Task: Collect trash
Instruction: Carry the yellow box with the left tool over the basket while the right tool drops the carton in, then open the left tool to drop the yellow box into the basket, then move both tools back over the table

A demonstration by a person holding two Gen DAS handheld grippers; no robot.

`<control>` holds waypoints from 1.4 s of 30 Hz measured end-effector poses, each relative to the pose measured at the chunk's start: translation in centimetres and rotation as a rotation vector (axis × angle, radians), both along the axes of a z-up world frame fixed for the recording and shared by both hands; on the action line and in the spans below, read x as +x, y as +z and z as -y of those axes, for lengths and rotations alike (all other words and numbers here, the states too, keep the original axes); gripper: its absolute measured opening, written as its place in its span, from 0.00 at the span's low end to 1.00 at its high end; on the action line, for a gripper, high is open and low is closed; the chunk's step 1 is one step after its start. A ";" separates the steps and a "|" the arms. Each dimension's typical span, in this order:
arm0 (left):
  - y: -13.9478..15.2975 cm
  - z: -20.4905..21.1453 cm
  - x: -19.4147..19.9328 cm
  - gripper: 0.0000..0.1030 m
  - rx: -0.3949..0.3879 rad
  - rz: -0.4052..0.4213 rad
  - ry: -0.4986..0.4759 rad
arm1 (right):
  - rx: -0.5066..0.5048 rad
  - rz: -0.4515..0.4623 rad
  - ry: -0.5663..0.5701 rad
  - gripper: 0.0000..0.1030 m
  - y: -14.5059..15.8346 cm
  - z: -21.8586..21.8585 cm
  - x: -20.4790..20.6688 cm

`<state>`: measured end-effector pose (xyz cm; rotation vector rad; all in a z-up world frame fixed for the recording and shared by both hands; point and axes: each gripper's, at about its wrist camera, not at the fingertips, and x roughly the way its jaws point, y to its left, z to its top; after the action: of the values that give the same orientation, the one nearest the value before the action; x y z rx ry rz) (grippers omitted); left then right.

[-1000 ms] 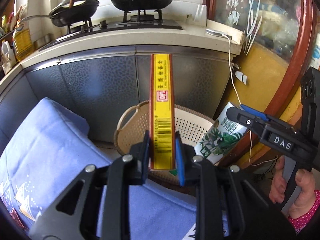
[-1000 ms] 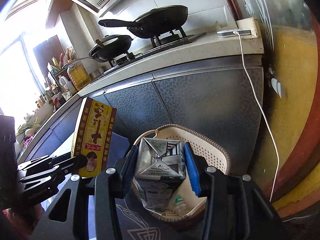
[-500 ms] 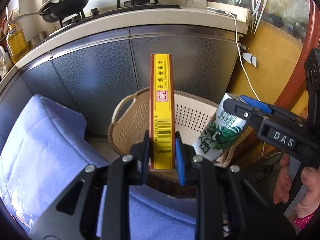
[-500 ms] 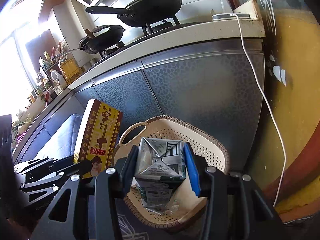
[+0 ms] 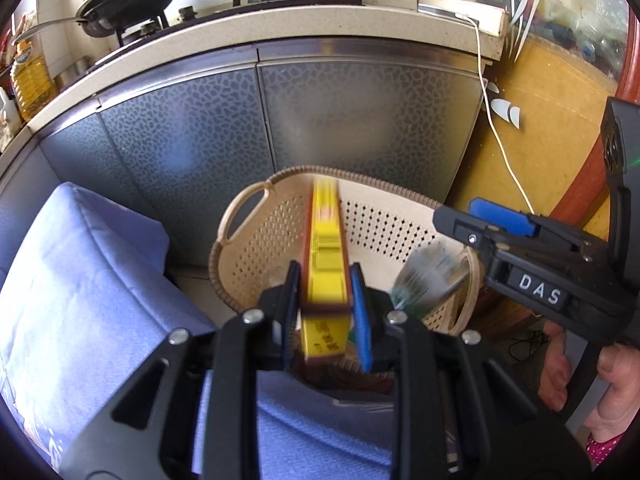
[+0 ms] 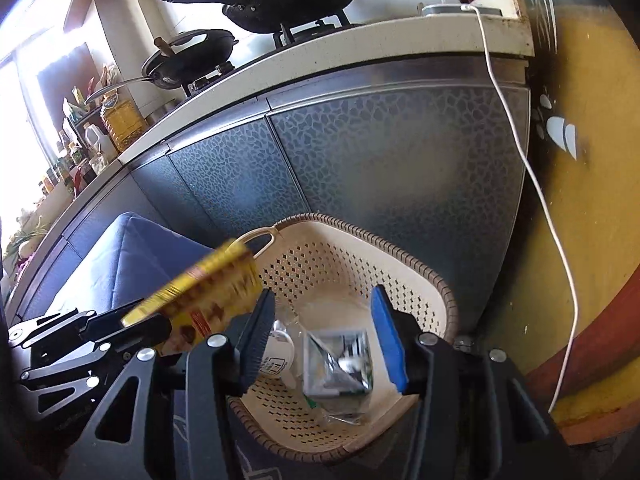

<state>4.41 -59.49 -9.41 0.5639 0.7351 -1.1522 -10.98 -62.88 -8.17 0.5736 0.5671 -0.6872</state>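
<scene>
A woven beige basket [image 5: 256, 240] stands on the floor against the cabinet. The yellow and red box [image 5: 324, 256] is blurred and tips forward over the basket between the pads of my left gripper [image 5: 325, 308]. Its jaws are opening, with thin gaps on both sides of the box. My right gripper [image 6: 320, 320] hangs over the basket [image 6: 400, 256], and its jaws are opening wide. The green and white carton [image 6: 340, 364] is blurred below them, inside the basket and free of the pads. It also shows as a blur [image 5: 428, 276] by the basket's right wall.
A blue cushion [image 5: 80, 300] lies left of the basket. Grey patterned cabinet doors [image 5: 320, 120] rise behind it under a counter with pans [image 6: 288, 4]. A white cable [image 5: 496, 128] hangs at the right. A clear plastic item [image 6: 276, 356] lies in the basket. A hand [image 5: 600, 380] grips the right tool.
Both grippers came down toward the basket and their jaws widened. The carton left the right jaws and dropped into the basket. The yellow box tipped forward and slid lower between the left pads.
</scene>
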 end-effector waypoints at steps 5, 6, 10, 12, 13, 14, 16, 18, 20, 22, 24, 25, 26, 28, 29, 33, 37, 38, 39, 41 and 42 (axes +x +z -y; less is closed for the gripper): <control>0.5 -0.4 -0.4 0.49 -0.032 0.037 0.012 | -0.016 0.017 -0.009 0.65 0.6 -0.1 -0.3; 0.7 -0.5 -0.4 0.49 -0.033 0.032 0.011 | -0.015 0.021 -0.013 0.65 0.7 -0.2 -0.5; 1.2 -1.2 -0.3 0.49 -0.042 0.025 0.025 | 0.004 0.041 -0.024 0.65 1.1 -0.5 -1.3; 1.5 -1.9 -0.2 0.49 -0.048 0.028 0.035 | 0.003 0.053 -0.021 0.65 1.6 -0.9 -1.8; 1.6 -2.3 -0.2 0.49 -0.050 0.028 0.042 | 0.002 0.059 -0.016 0.65 1.9 -1.2 -1.9; 1.8 -2.8 -0.1 0.49 -0.055 0.028 0.051 | -0.001 0.064 -0.010 0.65 2.3 -1.5 -2.0; 2.3 -4.2 0.1 0.49 -0.067 0.024 0.073 | -0.012 0.073 0.005 0.65 3.1 -2.3 -2.1; 2.9 -6.1 0.5 0.49 -0.092 0.018 0.104 | -0.018 0.090 0.032 0.65 3.9 -3.2 -2.0; 3.5 -8.4 0.9 0.49 -0.116 0.013 0.145 | -0.028 0.103 0.061 0.65 4.8 -4.2 -1.8; 4.1 -11.5 1.3 0.49 -0.140 0.009 0.190 | -0.041 0.113 0.098 0.65 5.7 -5.5 -1.2; 4.6 -14.8 1.8 0.49 -0.161 0.014 0.238 | -0.045 0.119 0.146 0.65 6.3 -6.9 -0.2; 4.8 -16.4 2.0 0.49 -0.169 0.015 0.261 | -0.046 0.119 0.173 0.65 6.6 -7.6 0.4; 4.9 -18.1 2.3 0.49 -0.173 0.015 0.284 | -0.049 0.117 0.204 0.65 6.8 -8.5 1.2; 5.2 -21.9 2.7 0.49 -0.188 0.018 0.328 | -0.054 0.109 0.274 0.63 7.2 -10.4 3.0; 5.3 -23.8 2.9 0.49 -0.195 0.024 0.350 | -0.054 0.104 0.313 0.62 7.2 -11.5 4.1; 5.9 -32.3 4.1 0.49 -0.225 0.024 0.447 | -0.041 0.088 0.511 0.60 7.5 -17.0 8.8; 6.7 -41.0 5.6 0.49 -0.241 0.034 0.542 | -0.004 0.067 0.745 0.57 7.2 -23.4 14.8; 6.9 -43.1 6.2 0.49 -0.239 0.043 0.571 | 0.023 0.072 0.807 0.57 7.2 -24.7 16.6; 7.3 -45.0 7.0 0.49 -0.231 0.050 0.600 | 0.052 0.075 0.857 0.57 7.2 -25.9 18.5; 8.1 -48.5 8.7 0.49 -0.213 0.060 0.655 | 0.106 0.078 0.922 0.57 7.5 -27.9 22.1; 8.7 -50.0 9.7 0.49 -0.204 0.066 0.688 | 0.135 0.077 0.944 0.57 7.9 -28.8 23.9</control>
<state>14.14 -9.46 -0.73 0.1465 0.6685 -0.5531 12.94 -34.10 -0.30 0.3884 0.7303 0.2658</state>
